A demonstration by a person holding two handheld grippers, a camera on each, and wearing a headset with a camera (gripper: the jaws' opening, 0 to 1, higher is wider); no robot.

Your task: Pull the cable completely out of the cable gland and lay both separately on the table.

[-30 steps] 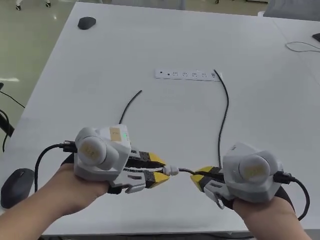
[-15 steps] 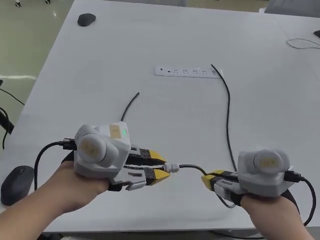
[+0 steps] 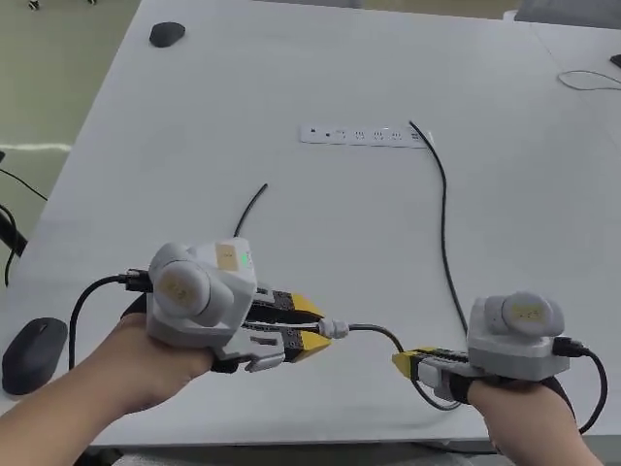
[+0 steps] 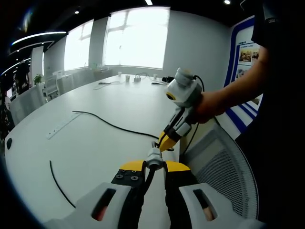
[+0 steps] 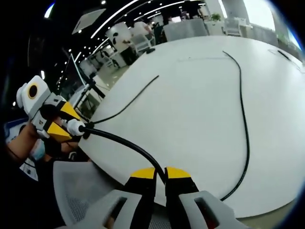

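Right gripper [image 3: 401, 361] drawn farther right — clamps cable [image 3: 380, 332]; left gripper [image 3: 314, 326] pinches gland [image 3: 334, 330], seemingly.

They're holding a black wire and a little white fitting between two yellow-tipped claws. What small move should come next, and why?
Probably draw the right gripper away from the left gripper, along the thin black cable. The left one is shut on the small white plastic cable gland, the right on the cable, which runs into the gland, not yet free.

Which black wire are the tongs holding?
The long wire: it leaves the cable gland in the left tongs and passes through the right tongs. The short wire lies loose.
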